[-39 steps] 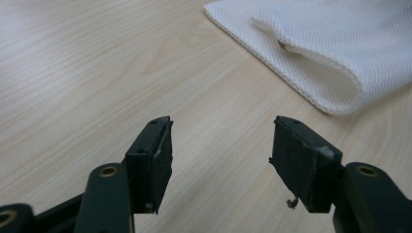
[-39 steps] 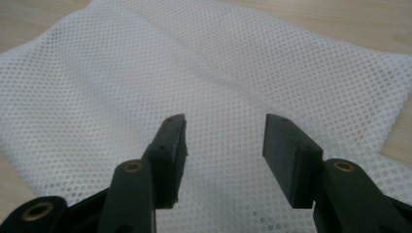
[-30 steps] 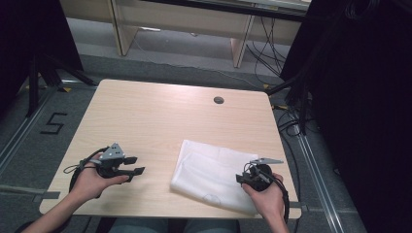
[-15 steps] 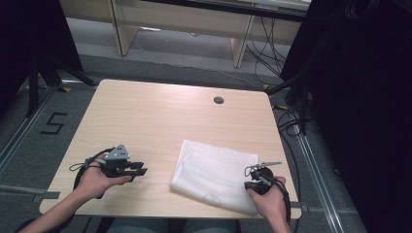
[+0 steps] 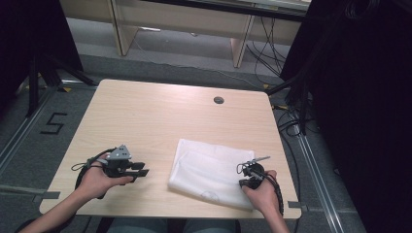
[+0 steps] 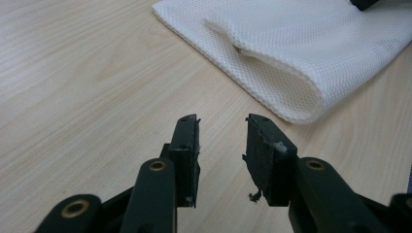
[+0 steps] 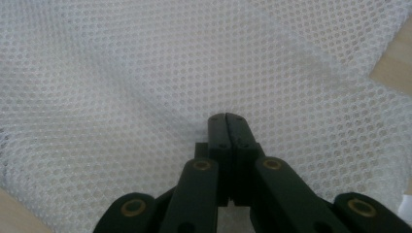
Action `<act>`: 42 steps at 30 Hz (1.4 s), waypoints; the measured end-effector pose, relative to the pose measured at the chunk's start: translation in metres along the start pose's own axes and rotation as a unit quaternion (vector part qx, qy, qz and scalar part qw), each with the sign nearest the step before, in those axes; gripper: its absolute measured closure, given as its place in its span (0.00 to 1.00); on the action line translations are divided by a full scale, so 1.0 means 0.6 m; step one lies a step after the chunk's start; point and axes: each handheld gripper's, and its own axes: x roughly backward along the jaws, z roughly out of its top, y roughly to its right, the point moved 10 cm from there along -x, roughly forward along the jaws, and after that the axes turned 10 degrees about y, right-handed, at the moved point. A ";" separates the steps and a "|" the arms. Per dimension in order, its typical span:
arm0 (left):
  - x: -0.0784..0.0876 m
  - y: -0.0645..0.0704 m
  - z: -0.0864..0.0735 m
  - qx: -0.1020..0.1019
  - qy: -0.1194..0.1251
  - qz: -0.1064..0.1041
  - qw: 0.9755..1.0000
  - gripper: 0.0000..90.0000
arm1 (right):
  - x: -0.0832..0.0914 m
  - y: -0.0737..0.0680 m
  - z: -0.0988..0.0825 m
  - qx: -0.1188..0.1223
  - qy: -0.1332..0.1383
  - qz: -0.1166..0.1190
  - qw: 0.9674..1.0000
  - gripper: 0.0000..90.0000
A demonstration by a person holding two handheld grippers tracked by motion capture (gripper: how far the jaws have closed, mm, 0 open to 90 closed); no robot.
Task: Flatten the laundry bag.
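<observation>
Where the pale wooden table [image 5: 160, 116] nears its right front corner, a folded white mesh cloth [image 5: 211, 172] lies flat. Right gripper [image 5: 248, 175] sits over the cloth's near right part, jaws pressed together; whether any mesh is pinched between them, cannot tell. Left gripper [image 5: 141, 170] rests near the table's left front, well apart from the cloth, jaws parted, nothing between them.

Right gripper [image 5: 247, 171]: moved nearer the table's near edge over the last second, now low over the white mesh cloth [image 5: 209, 170], near-right part.
Right hand [image 5: 262, 191]: drawn back toward the person.
Left gripper [image 5: 141, 169]: shifted slightly nearer and left; jaws apart.
</observation>
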 end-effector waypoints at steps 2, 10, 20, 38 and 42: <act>0.000 0.000 0.000 0.000 0.001 0.003 1.000 0.71 | -0.007 -0.004 0.009 0.005 0.003 0.004 1.000 1.00; 0.005 -0.004 0.013 0.015 0.022 0.008 1.000 0.69 | -0.032 -0.037 0.042 0.010 -0.004 -0.009 1.000 1.00; 0.003 -0.005 0.017 -0.002 0.031 0.011 0.999 0.68 | -0.075 -0.094 0.097 0.028 0.006 0.009 1.000 1.00; -0.012 -0.008 0.004 -0.054 0.000 0.033 0.998 0.69 | -0.114 -0.146 0.148 0.038 0.014 0.026 0.999 1.00; -0.019 -0.014 -0.001 -0.056 -0.012 0.035 0.998 0.69 | -0.109 -0.149 0.160 0.047 0.014 0.031 0.998 0.90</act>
